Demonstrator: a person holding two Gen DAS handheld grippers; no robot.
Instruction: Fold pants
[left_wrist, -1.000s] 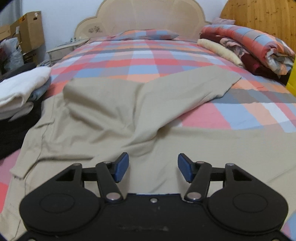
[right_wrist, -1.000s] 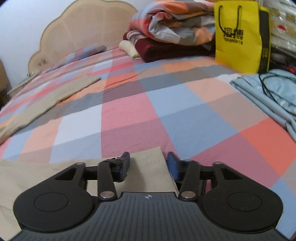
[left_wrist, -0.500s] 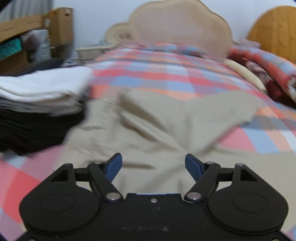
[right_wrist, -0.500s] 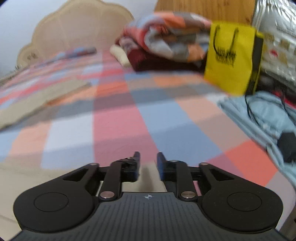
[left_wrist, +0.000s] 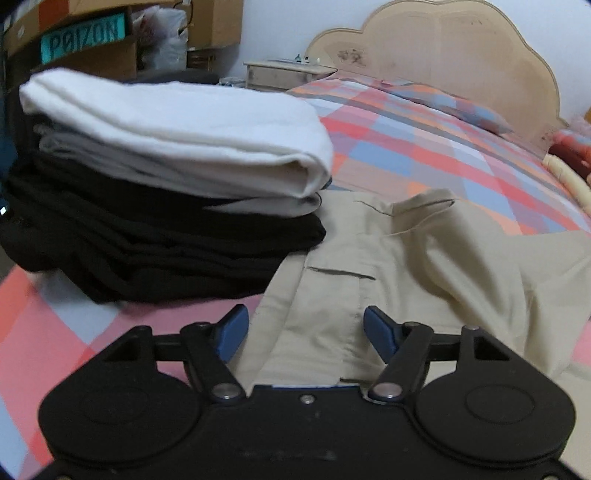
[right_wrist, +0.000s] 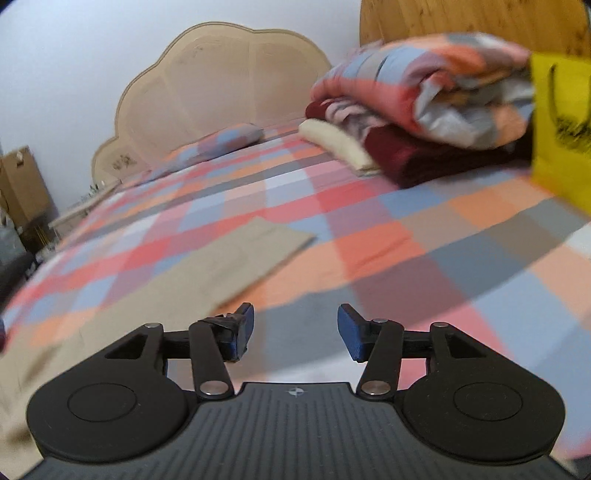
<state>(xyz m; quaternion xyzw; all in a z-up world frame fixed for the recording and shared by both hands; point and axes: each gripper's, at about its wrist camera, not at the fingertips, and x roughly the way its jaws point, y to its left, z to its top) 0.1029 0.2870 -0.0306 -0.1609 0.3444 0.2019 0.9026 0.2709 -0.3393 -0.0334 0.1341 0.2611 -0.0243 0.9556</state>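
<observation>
Between the spread fingers of the left gripper (left_wrist: 306, 334) lies the waistband end of the beige pants (left_wrist: 406, 266), spread rumpled on the checked bedspread (left_wrist: 406, 147). Both blue pads are wide apart; the left pad (left_wrist: 232, 332) sits at the fabric's 9 o'clock edge over the bedspread, and the right pad (left_wrist: 380, 334) sits over the cloth near the fly placket. Neither pad grips the fabric. A slit pocket opening shows just beyond the fingers at 12 o'clock, and a raised fold of the garment runs toward 2 o'clock. From the right wrist view, the right gripper (right_wrist: 295, 330) is also wide open and holds nothing; a pant leg (right_wrist: 207, 273) stretches from 10 o'clock of the fingers toward 12 o'clock, its hem end lying flat on the bedspread, apart from both pads. More beige cloth lies at the lower left, beside the gripper body. Touching the pants at 10 o'clock in the left view stands a stack of folded clothes (left_wrist: 166, 177), white on top and black beneath. Cardboard boxes (left_wrist: 92, 40) stand behind the stack. A scalloped headboard (left_wrist: 443, 62) and a checked pillow (left_wrist: 458, 107) occupy 1 o'clock. In the right view, folded quilts (right_wrist: 424, 99) and a yellow bag (right_wrist: 561, 125) lie at 2 o'clock, blurred.
</observation>
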